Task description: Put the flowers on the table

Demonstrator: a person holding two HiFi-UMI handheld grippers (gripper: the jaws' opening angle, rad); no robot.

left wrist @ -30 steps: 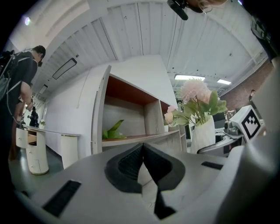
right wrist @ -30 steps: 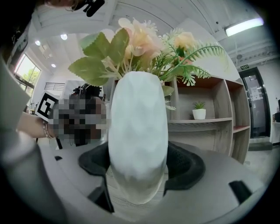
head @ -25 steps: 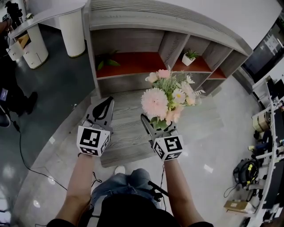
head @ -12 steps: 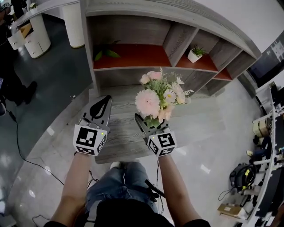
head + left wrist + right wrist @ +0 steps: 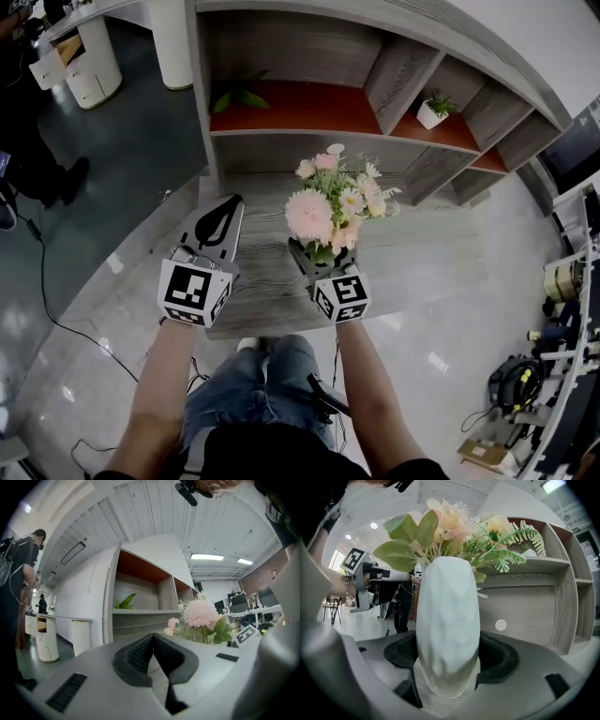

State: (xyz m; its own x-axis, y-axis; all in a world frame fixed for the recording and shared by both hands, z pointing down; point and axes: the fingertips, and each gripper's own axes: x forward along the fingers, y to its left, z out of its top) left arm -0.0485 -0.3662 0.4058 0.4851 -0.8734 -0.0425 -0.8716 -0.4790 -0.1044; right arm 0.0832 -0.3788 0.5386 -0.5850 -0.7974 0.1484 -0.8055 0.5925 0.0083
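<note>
The right gripper (image 5: 314, 255), at the centre of the head view, has its 2 jaws spread wide and pressed on either side of a white vase (image 5: 447, 634). It is held upright, most likely so the stems stay in and the base can meet the surface flat. The vase holds the flowers (image 5: 333, 202): 1 big pink bloom, smaller pink and cream ones, and green fern sprigs, all standing above the rim. The vase shows over the grey wooden table (image 5: 422, 253) in the middle of the frame; I cannot tell whether its base touches the top yet. The left gripper (image 5: 228, 208), left of centre, has its jaws closed together with nothing between them, probably just kept clear. In the shelf unit (image 5: 309, 108) at the top, the left compartment holds green leaves (image 5: 239, 97) and the middle 1 a small potted plant (image 5: 433, 111).
</note>
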